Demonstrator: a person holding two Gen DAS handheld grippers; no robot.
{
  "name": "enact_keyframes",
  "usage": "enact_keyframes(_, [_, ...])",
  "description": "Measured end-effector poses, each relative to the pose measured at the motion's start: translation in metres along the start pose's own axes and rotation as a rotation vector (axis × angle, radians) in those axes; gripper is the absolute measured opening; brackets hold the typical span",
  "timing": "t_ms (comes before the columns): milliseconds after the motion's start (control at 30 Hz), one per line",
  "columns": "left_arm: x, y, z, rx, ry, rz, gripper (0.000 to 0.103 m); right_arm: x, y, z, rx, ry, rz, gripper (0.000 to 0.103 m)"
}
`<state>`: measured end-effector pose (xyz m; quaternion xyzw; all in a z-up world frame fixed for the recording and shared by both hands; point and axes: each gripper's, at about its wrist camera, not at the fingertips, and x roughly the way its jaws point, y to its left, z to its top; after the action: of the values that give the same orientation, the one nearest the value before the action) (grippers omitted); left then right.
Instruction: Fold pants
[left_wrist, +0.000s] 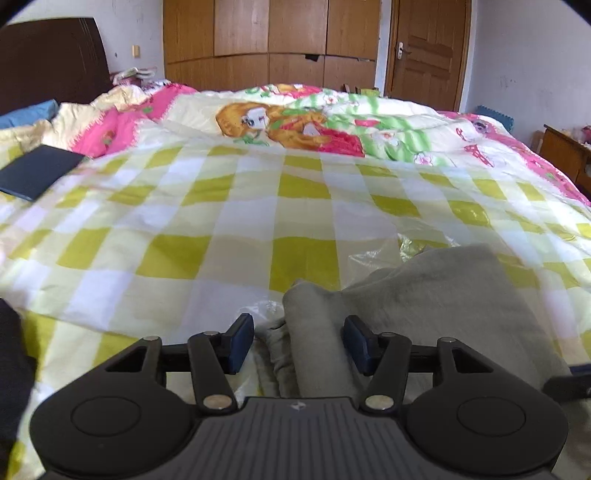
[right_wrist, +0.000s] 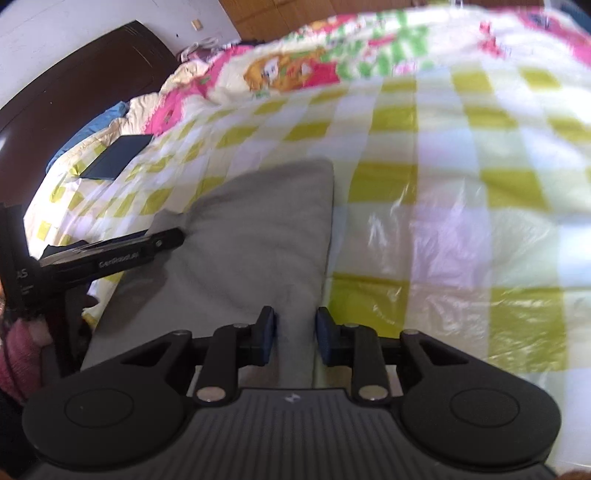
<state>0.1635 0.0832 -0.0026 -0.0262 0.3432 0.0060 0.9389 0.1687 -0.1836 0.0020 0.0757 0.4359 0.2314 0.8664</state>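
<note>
Only R view shows pants (right_wrist: 258, 229) flat.

Pants (left_wrist: 436, 306) were plain grey, no pattern, lying between and ahead of the left gripper (left_wrist: 298, 341), whose body was black with dark blue pads (left_wrist: 242, 341). Right gripper (right_wrist: 295, 334) matched: black frame, dark blue pads (right_wrist: 327, 341). Bedcover (left_wrist: 207, 206) ahead of both showed a yellow-green, white and cream check. Further ahead, quilt (left_wrist: 295, 122) carried a cartoon girl print with orange hair, pink borders and green stripes. Flat dark navy item (left_wrist: 37, 171) lay far left. Headboard (left_wrist: 51, 59) dark brown; wardrobe (left_wrist: 269, 40) mid-brown wood.
</note>
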Motion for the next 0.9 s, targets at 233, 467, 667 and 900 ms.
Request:
enact_keyframes(233, [-0.048, -0.015, -0.032, 0.063, 0.032, 0.002, 0.067, -0.016, 0.033, -0.034, -0.128, -0.012, -0.071, 0.042])
enact_keyframes(467, [-0.069, -0.027, -0.059, 0.051, 0.077, -0.033, 0.067, -0.025, 0.042, -0.035, -0.102, -0.019, -0.108, 0.041])
enact_keyframes(667, [-0.083, -0.037, -0.062, 0.073, 0.075, -0.039, 0.067, -0.034, 0.047, -0.04, -0.096, -0.027, -0.106, 0.041])
enact_keyframes(900, [-0.085, -0.043, -0.073, 0.096, 0.111, -0.036, 0.067, -0.037, 0.049, -0.047, -0.084, -0.018, -0.094, 0.041])
